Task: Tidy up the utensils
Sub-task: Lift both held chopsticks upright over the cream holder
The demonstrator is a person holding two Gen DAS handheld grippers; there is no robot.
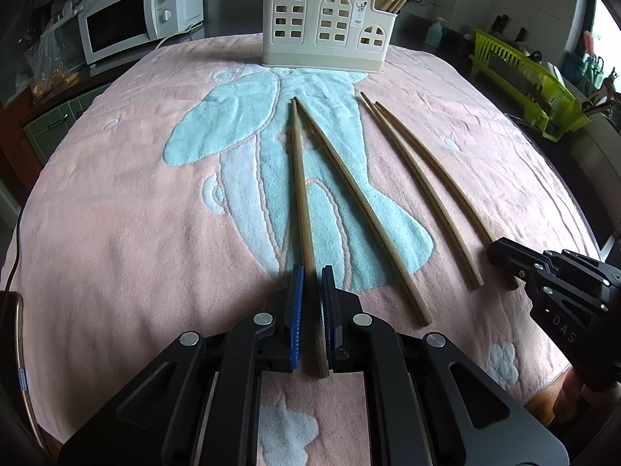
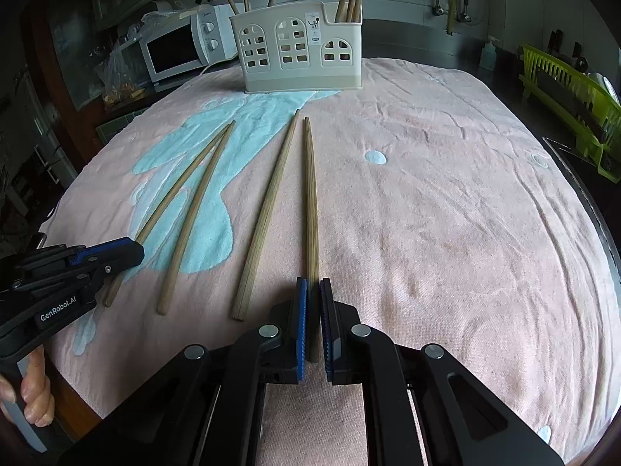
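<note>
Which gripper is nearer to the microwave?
Left. The left gripper works on the towel's microwave side; the right gripper sits farther away, beyond four chopsticks.

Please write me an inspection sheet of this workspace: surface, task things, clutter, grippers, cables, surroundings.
Surface: pink towel with blue pattern covers the table.
Job's things: four chopsticks lie on the towel; leftmost chopstick, rightmost chopstick. Cream utensil holder stands at the far edge, more chopsticks upright inside.
Clutter: nothing seen on the towel.
Grippers: left gripper fingers astride the leftmost chopstick's near end; right gripper fingers close around the rightmost one.
Cables: white cord beside the microwave.
Surroundings: microwave, green dish rack, soap bottle.
</note>
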